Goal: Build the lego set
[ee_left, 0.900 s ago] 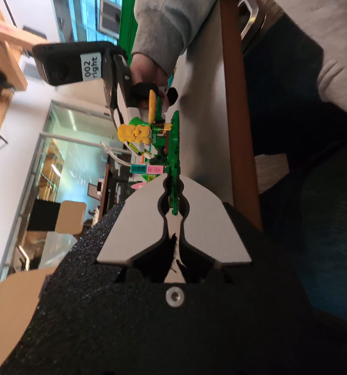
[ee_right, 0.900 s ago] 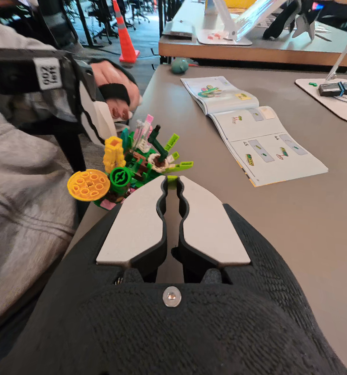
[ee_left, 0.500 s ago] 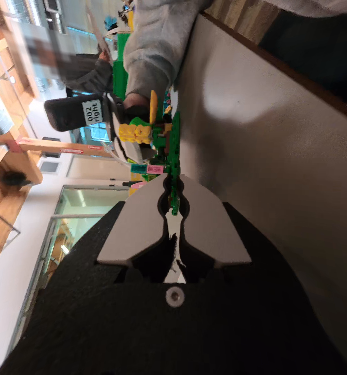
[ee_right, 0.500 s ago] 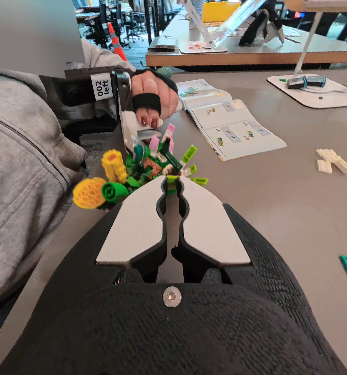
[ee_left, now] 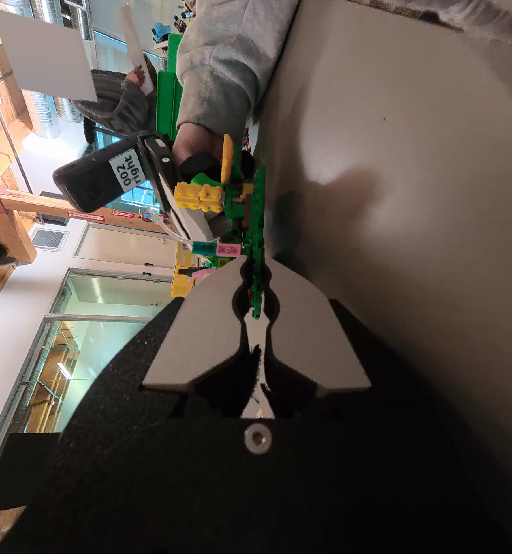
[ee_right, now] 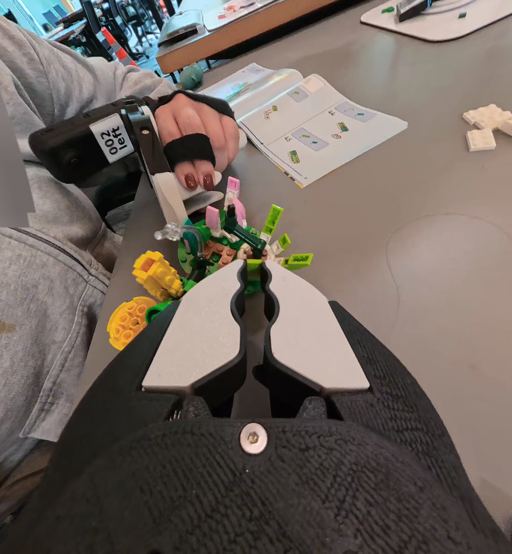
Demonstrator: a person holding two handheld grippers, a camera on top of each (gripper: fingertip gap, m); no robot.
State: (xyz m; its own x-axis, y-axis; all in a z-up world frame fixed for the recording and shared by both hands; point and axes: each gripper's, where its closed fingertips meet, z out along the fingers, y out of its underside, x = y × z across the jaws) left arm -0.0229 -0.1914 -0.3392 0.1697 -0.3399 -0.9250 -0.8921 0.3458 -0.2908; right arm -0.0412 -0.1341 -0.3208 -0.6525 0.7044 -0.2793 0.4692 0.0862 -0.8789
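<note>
**Both grippers closed on a lego flower model at the table edge**

In the right wrist view, read from left to right, a grey sleeve (ee_right: 54,90) fills the left side. Next comes the left gripper (ee_right: 189,207), held in a hand (ee_right: 198,135) with a black strap over two fingers. Its jaws are closed on the far rim of the lego model (ee_right: 219,251), which sits on or just above the grey table (ee_right: 428,269) near its left edge; contact with the surface cannot be told. The model has a round green base (ee_right: 189,254) carrying brown plates, pink and lime leaf pieces, a dark green stem and a clear curved piece. A yellow flower (ee_right: 156,278) and a yellow round studded disc (ee_right: 127,322) project from its near left side. The right gripper (ee_right: 253,266) has its jaws nearly together, pinching a lime green piece (ee_right: 254,266) at the near side of the model. Beyond the model lies an open instruction booklet (ee_right: 308,126). To the far right, well apart, lie white bricks (ee_right: 494,123).

In the left wrist view the scene appears rotated. The left gripper (ee_left: 256,287) has its jaws closed on the edge of the green base (ee_left: 257,239), seen edge-on beside the table (ee_left: 398,150). The right gripper (ee_left: 201,227) reaches in from the left.
</note>
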